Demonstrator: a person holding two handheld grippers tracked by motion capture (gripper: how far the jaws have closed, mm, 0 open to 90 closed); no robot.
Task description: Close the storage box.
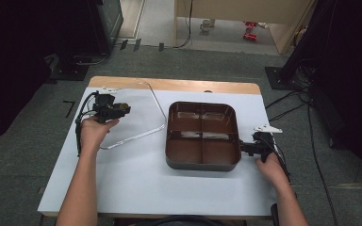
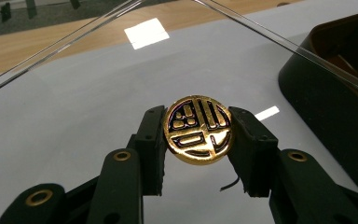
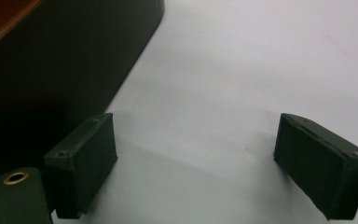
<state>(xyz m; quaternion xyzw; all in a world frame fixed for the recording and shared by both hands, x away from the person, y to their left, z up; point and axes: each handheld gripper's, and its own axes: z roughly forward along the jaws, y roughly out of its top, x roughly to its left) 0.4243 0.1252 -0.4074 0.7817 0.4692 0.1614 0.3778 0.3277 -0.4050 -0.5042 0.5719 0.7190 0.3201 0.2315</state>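
A clear plastic lid [image 1: 132, 113] hangs tilted above the white table [image 1: 136, 179], left of the brown four-compartment tray [image 1: 202, 136]. The left gripper [image 2: 198, 130] clamps its round gold knob [image 2: 198, 129], embossed with an unreadable stylised character. The right gripper [image 3: 196, 154], jaws apart, rests beside the tray's right wall.

Grey carpet floor [image 1: 23, 155] — dark equipment stands [image 1: 82, 42] at sides — wooden partition [image 1: 245, 12] behind.

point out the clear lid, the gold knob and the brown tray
clear lid [image 1: 136, 120], high view, its flat clear middle
gold knob [image 2: 198, 129], left gripper view, centre of its embossed face
brown tray [image 1: 202, 164], high view, its near outer wall
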